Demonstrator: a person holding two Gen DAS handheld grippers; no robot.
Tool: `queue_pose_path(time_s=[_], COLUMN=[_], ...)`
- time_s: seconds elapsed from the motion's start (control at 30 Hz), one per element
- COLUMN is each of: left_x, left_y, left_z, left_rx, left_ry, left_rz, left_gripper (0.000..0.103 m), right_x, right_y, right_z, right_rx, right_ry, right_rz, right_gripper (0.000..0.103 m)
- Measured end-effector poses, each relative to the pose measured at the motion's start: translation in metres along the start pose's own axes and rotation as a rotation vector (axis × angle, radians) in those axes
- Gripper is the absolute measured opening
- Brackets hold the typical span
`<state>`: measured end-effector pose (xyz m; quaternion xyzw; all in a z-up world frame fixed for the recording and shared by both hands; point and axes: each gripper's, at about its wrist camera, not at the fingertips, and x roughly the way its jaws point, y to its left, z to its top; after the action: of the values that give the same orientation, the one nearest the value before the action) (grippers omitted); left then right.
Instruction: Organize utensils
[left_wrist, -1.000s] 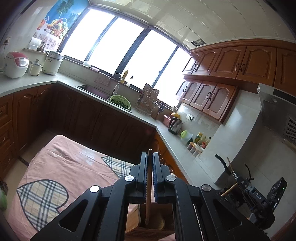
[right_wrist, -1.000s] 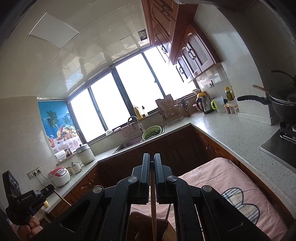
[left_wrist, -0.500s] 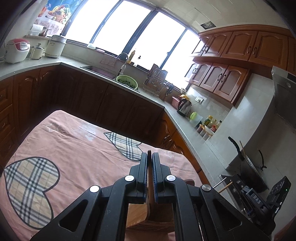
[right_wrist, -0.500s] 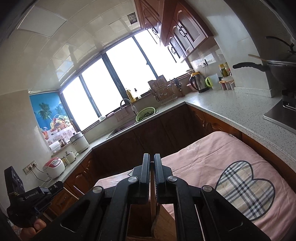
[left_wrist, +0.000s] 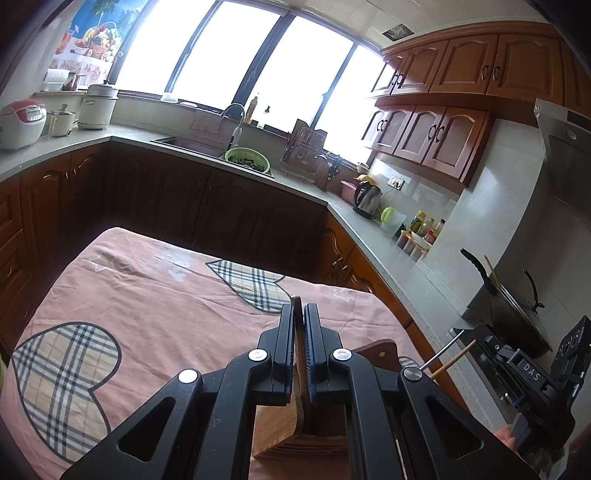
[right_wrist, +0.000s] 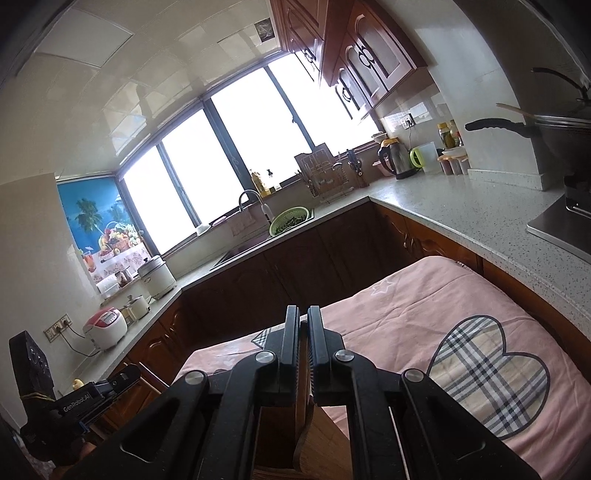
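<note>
From your left wrist, the pink cloth (left_wrist: 155, 295) with plaid hearts covers the counter ahead, the kettle (left_wrist: 367, 197) and pan (left_wrist: 513, 314) stand off right, and the right claw (left_wrist: 491, 350) shows at the edge. Your left claw (left_wrist: 299, 314) pinches a thin wooden utensil (left_wrist: 295, 301) above the wooden holder (left_wrist: 295, 428).

From your right wrist, the sink (right_wrist: 255, 240) lies beyond the dark cabinets. Your right claw (right_wrist: 303, 317) is pressed onto a slim wooden stick (right_wrist: 303, 354) over that holder (right_wrist: 317, 443).

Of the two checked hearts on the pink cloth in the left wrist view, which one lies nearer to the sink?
The smaller-looking checked heart, at the far middle of the pink cloth, is nearer the sink. The other checked heart lies at the near left edge.
</note>
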<state>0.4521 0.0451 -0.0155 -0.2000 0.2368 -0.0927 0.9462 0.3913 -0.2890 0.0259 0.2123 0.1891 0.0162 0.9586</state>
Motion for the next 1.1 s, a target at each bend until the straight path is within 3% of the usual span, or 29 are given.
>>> queue_pose_path(time_s=[0.27,0.37,0.43,0.47,0.5,0.7,0.93,1.1], left_x=[-0.001,-0.003,-0.009,-0.011,-0.013,-0.025,-0.045,-0.066], left_y=[0.005,0.005,0.005,0.006,0.006,0.007,0.009,0.014], left_z=[0.002,0.002,0.003,0.003,0.003,-0.002,-0.008,-0.016], left_rx=[-0.003,-0.016,-0.023,-0.024,-0.027,-0.029,-0.032,-0.056], left_ry=[0.018,0.018,0.004,0.001,-0.001,0.006,0.027,0.049], left_rz=[0.003,0.009,0.013,0.016,0.017,0.022,0.048,0.054], left_gripper=[0.006,0.029,0.048,0.052,0.059,0.067,0.081,0.084], right_x=[0.001,0.0,-0.001,-0.003,-0.006,-0.013,-0.022,-0.034], right_y=[-0.001,-0.003,-0.004,-0.004,-0.003,-0.003,-0.001,0.001], right_z=[0.001,0.002,0.003,0.003,0.003,0.003,-0.004,-0.009], right_rx=[0.005,0.015,0.026,0.029,0.029,0.04,0.044,0.048], right_ry=[0.016,0.024,0.023,0.015,0.001,-0.001,0.03,0.055], right_rz=[0.004,0.008,0.024,0.028,0.029,0.043,0.047,0.054], right_gripper=[0.008,0.015,0.042,0.07,0.084,0.094,0.096,0.097])
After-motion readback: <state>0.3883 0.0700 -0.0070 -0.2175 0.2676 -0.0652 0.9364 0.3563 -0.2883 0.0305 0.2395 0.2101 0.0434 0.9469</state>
